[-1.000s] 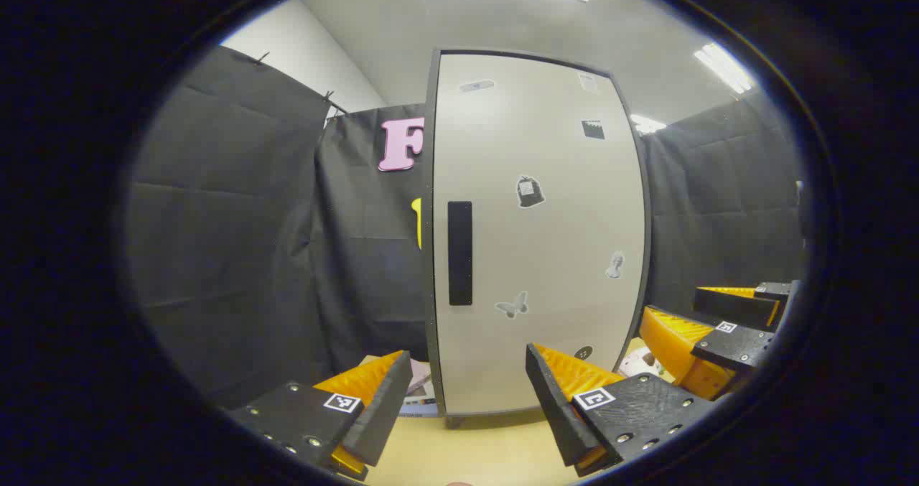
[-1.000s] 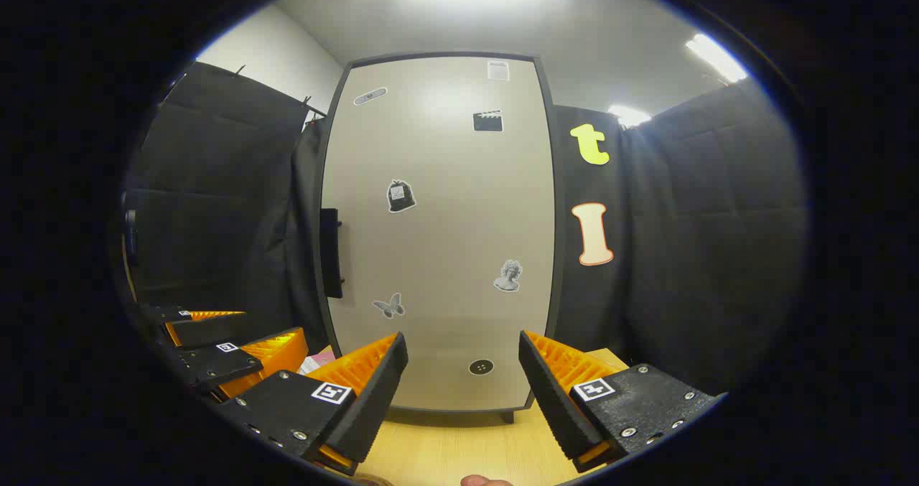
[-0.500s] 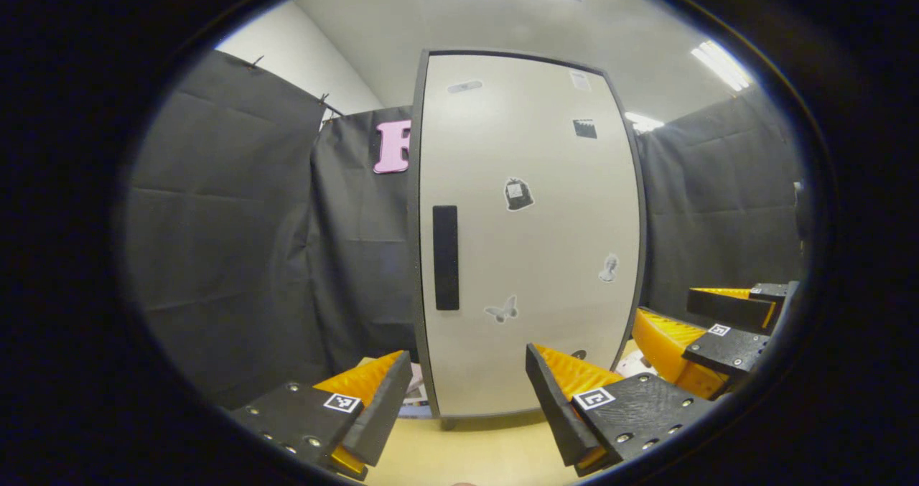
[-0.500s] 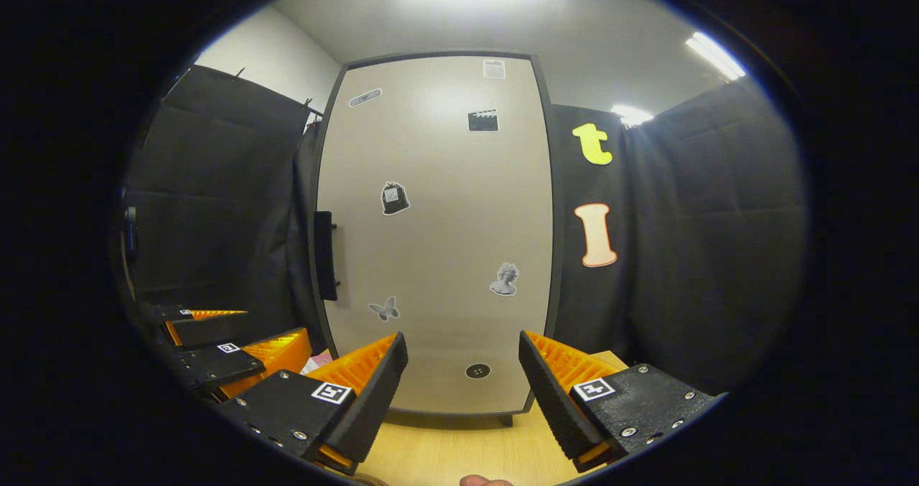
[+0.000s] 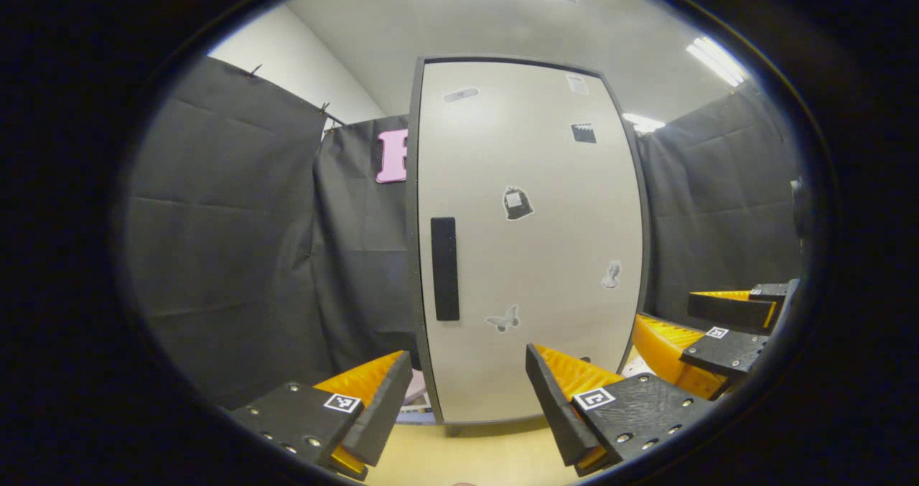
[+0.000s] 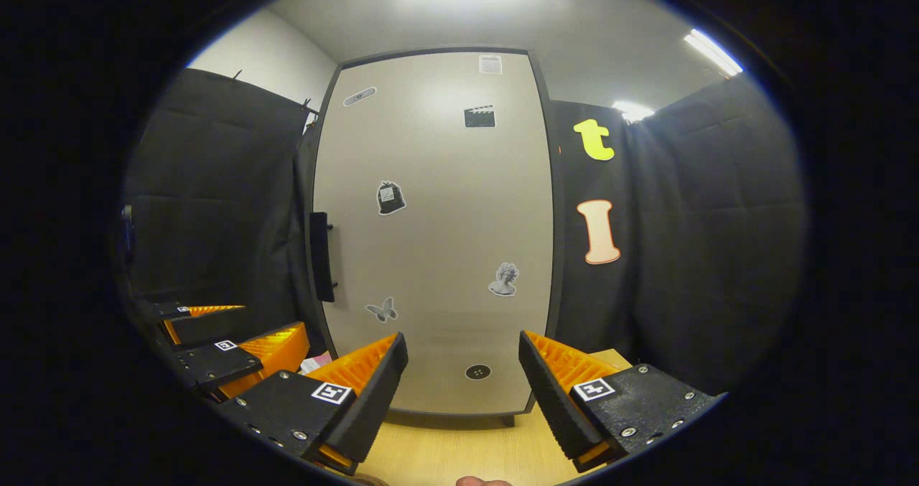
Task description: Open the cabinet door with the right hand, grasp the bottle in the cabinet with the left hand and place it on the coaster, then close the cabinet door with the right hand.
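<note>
My left tongs (image 5: 463,393) and my right tongs (image 6: 463,382) both gape wide with nothing between their fingers, held low over the pale wooden surface (image 6: 445,450) and pointing at the cabinet door (image 6: 438,227), which stands shut in front of me. Its black handle (image 5: 445,268) runs upright near the door's left edge, well apart from both tongs. In the left gripper view my right tongs (image 5: 707,328) sit off to the right, beside the cabinet's lower corner.
</note>
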Action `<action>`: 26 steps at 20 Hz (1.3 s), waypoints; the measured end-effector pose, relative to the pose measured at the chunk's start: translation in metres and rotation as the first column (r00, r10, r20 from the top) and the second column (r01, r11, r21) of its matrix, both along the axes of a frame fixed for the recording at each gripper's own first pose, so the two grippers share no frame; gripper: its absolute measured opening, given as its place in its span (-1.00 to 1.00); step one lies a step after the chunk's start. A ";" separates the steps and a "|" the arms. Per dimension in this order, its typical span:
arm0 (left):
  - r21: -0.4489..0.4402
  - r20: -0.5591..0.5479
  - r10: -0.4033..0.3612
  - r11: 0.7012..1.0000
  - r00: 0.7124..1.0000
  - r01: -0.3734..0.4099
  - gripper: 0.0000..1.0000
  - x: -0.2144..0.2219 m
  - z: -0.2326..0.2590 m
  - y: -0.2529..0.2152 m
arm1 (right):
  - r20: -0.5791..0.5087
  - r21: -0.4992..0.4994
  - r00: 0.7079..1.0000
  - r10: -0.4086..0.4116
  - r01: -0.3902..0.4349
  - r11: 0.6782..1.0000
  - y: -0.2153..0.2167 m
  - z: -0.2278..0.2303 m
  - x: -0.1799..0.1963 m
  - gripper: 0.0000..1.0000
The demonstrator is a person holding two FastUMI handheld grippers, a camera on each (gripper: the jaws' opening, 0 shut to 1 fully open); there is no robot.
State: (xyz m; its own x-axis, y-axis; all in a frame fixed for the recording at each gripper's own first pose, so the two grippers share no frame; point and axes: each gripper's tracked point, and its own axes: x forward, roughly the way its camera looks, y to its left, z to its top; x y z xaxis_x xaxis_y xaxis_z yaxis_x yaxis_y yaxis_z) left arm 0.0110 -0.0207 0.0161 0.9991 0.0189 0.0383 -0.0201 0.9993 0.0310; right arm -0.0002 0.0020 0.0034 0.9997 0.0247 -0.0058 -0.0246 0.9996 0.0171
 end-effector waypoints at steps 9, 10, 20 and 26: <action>-0.014 0.019 0.000 1.000 1.000 0.000 0.82 0.002 0.003 0.005 | 0.025 -0.016 0.999 0.023 -0.023 1.000 0.004 0.003 0.000 0.92; -0.009 0.024 0.000 1.000 1.000 0.000 0.82 0.002 0.004 0.008 | 0.023 -0.016 0.999 0.026 -0.026 1.000 0.004 0.004 0.000 0.92; 0.007 0.039 0.042 0.999 0.998 -0.042 0.82 -0.012 -0.014 0.059 | 0.061 -0.051 0.993 0.096 -0.093 0.994 0.042 0.030 0.024 0.92; 0.007 0.012 0.083 0.997 0.997 -0.083 0.82 -0.029 -0.038 0.105 | 0.133 -0.089 0.977 0.169 -0.158 0.983 0.096 0.066 0.048 0.92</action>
State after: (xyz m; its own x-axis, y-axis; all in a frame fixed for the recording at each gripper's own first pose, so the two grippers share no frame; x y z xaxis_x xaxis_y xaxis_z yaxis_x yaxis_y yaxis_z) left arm -0.0180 0.0847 -0.0215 0.9936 0.1012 0.0507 -0.1031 0.9940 0.0374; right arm 0.0474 0.0981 0.0692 0.9733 0.1927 0.1249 -0.1844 0.9800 -0.0752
